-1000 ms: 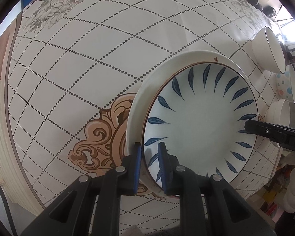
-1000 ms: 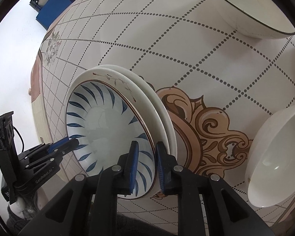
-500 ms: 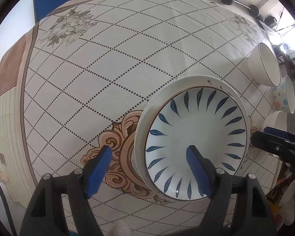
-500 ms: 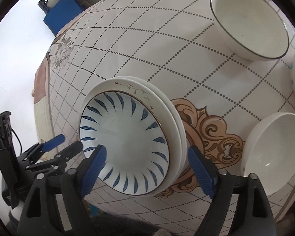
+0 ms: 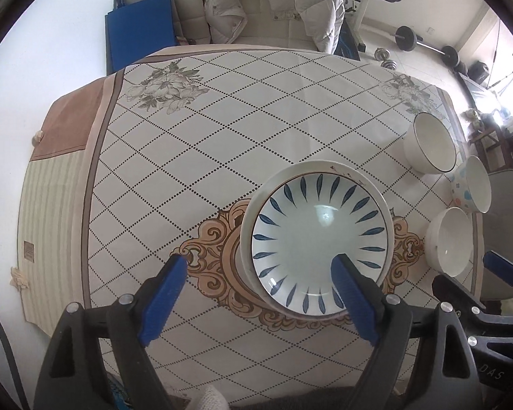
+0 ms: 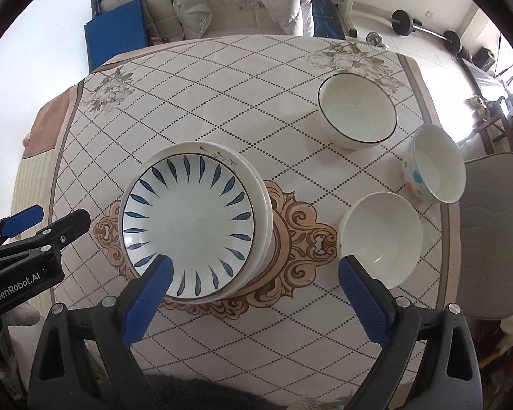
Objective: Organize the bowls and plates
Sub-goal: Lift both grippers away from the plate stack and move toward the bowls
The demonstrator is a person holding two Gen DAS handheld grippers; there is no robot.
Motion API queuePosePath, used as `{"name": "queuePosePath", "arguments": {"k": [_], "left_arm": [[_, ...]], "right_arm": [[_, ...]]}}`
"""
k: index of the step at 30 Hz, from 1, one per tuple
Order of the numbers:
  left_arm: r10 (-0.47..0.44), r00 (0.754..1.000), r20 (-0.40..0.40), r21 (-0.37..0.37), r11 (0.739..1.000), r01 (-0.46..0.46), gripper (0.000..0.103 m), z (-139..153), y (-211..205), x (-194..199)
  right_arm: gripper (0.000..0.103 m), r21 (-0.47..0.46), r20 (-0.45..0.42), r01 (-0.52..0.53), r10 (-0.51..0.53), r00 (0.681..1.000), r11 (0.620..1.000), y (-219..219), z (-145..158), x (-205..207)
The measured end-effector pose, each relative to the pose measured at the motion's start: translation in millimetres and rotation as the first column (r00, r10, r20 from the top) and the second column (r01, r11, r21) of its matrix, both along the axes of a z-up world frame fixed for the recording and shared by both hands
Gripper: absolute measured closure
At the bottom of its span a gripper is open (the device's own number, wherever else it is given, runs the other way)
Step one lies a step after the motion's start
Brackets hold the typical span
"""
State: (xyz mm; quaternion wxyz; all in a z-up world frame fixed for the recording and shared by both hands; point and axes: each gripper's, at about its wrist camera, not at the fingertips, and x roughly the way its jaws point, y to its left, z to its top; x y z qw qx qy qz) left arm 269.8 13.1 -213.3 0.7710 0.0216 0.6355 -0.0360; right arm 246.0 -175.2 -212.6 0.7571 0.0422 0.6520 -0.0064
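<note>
- left gripper (image 5: 258, 288) hangs above the table (image 5: 222, 130) with jaws spread wide, having just been opening; nothing is pinched between them
- right gripper (image 6: 253, 290) likewise gapes, jaws just opened further, nothing held
- blue-leaf plate (image 6: 188, 222) lies on top of a stack of white plates (image 6: 261, 191) at the frame's centre left, over the tan ornament
- black-rimmed bowl (image 6: 357, 116) sits upper right; spotted bowl (image 6: 432, 164) at right; plain white bowl (image 6: 381, 235) lower right, all apart from the stack
</note>
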Motion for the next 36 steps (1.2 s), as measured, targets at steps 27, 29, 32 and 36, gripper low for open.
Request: {"name": "queuePosePath", "arguments": {"k": [27,29,32,36], "left_arm": [[-0.034,0.976,0.215,-0.016,0.999,0.038,0.017,134.0,19.5,-115.4],[-0.028,0.974,0.224,-0.018,0.999,0.033,0.017,136.4,25.7,-118.7],[-0.010,0.964,0.267,-0.026,1.000,0.017,0.017,140.7,36.1,-121.1],[-0.034,0.940,0.341,0.019,0.999,0.030,0.017,144.8,39.2,-120.4]], "right_arm": [[0.004,-0.076,0.292,0.053,-0.028,0.956,0.996,35.9,183.0,-126.3],[0.004,-0.077,0.294,0.055,-0.030,0.955,0.995,42.0,184.8,-130.1],[0.004,-0.053,0.294,0.063,-0.045,0.955,0.997,48.5,186.0,-138.8],[0.004,-0.017,0.314,0.083,-0.074,0.947,0.996,48.8,182.6,-146.6]]}}
